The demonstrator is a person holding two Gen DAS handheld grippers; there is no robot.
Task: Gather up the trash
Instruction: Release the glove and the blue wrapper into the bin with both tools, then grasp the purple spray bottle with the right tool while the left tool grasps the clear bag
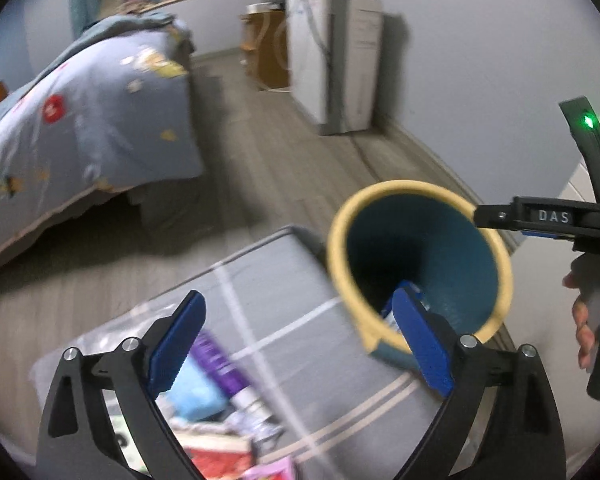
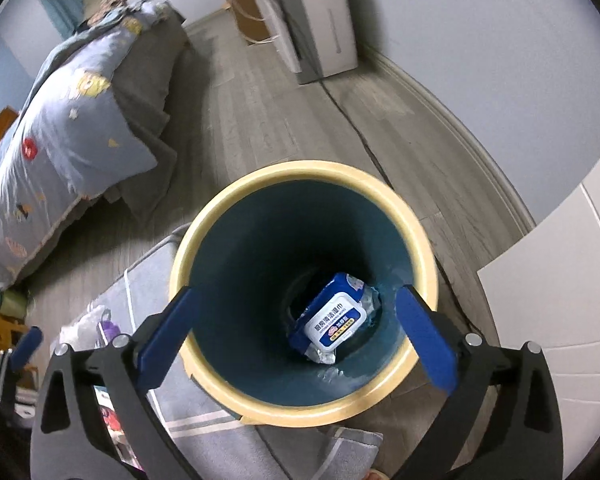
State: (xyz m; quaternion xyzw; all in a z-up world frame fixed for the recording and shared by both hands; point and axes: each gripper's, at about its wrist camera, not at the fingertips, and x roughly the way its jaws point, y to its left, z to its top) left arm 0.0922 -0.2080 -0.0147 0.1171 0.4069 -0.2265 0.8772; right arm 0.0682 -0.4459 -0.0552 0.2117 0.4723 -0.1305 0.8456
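Right wrist view looks straight down into the trash bin (image 2: 300,400), a deep blue bin with a pale yellow rim. I see my right gripper (image 2: 298,334) spread wide above it, one blue finger over the left part of the rim and the other over the right part, and nothing is between them. At the bottom of the bin lies a pack of wet wipes (image 2: 334,320), blue with a white lid, tilted against the inner wall.

From the left wrist view, my left gripper (image 1: 298,338) is also wide open and it holds nothing. It hangs over a grey mat (image 1: 284,280) with pale stripes, and the bin (image 1: 452,240) stands at the right edge of this mat, near the wall. Under the left finger I can see a clear plastic bag (image 1: 100,340), and on the mat, beside and partly on this bag, a small heap of rubbish: a purple wrapper (image 1: 216,356), a light blue packet (image 1: 196,392) and something red and white (image 1: 220,456). This part is blurred, so I cannot tell more exactly what the pieces are.

At the right edge of this view I see the other tool with its green light, and the hand (image 1: 592,320) of the person around its grip.

A bed (image 1: 80,128) with a blue patterned cover stands at the left, well apart from the bin, and a white appliance (image 1: 332,52) stands against the far wall.
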